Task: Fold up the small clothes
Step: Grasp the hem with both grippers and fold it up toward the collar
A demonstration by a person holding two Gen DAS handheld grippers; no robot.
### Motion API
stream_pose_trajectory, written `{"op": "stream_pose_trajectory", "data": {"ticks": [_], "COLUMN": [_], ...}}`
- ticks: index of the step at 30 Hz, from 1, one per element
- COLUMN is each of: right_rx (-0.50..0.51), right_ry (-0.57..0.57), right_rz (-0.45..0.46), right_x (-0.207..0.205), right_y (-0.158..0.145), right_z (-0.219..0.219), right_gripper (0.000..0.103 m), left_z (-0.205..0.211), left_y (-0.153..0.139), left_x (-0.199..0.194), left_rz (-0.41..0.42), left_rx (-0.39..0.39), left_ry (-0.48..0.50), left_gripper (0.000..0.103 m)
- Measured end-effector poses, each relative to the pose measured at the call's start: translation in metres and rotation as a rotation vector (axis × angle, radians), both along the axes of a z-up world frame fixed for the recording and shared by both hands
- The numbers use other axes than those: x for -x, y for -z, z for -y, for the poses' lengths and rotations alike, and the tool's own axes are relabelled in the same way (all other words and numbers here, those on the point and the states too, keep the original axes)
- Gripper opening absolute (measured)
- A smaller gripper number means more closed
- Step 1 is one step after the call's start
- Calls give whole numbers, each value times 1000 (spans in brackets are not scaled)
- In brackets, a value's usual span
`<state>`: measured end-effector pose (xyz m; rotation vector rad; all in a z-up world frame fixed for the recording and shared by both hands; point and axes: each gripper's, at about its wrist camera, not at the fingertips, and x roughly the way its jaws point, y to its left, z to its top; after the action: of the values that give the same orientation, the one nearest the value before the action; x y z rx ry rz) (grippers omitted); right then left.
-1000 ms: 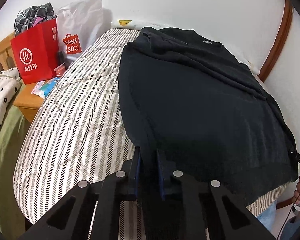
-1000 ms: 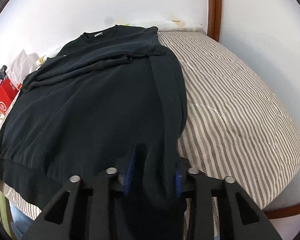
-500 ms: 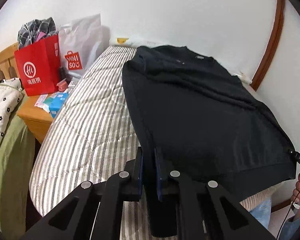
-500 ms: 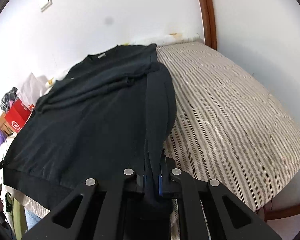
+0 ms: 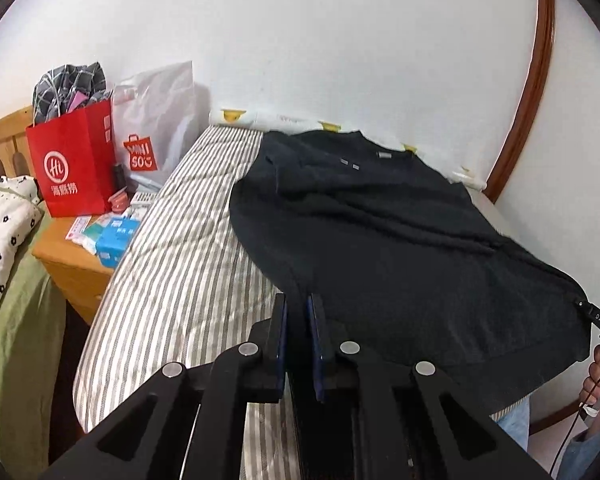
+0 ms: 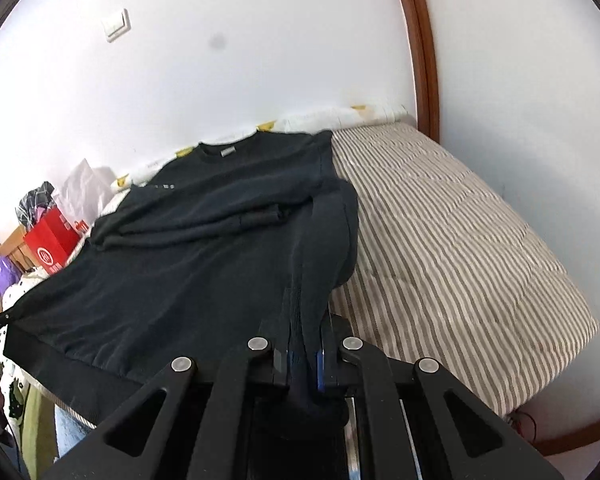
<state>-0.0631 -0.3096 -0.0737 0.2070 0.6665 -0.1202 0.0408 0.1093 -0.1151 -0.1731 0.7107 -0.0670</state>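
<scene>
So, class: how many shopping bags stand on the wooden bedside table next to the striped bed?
2. The red paper bag stands on the left with checked cloth poking out of its top; the white plastic bag leans against the wall just right of it. Others may be hidden behind them.

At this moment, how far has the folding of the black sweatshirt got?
Done: both sleeves already lie folded in across the black sweatshirt on the striped bed. In hand: the left gripper and the right gripper are each shut on a bottom corner of the hem, with cloth pinched between the fingers. Left: the hem has not yet been carried toward the collar, and the body is still spread full length.
</scene>
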Motion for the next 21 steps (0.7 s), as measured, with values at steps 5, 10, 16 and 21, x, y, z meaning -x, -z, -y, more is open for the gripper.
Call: {"op": "stream_pose_trajectory", "data": {"ticks": [5,10,16,21], "right_rx": [8,14,18,17], "right_ry": [-12,-13,-28,-27], "right_rz": [44,68,68,59], "right_x": [-27,-69,-124,-169], "right_y": [-24,-44,-57,-60], "right_z": [-2,-2,-8,-10], "right_gripper": [7,7,7,7], "left_z": [-3,-7,-5,-11], "left_y": [-17,-30,-32,-35], "left_x": [-29,-65,-116,-153], "left_rz": [54,75,47,42], "left_rx": [-13,2,9,34], "left_ry": [-30,-41,-54,-75], "left_gripper": [4,4,4,4]}}
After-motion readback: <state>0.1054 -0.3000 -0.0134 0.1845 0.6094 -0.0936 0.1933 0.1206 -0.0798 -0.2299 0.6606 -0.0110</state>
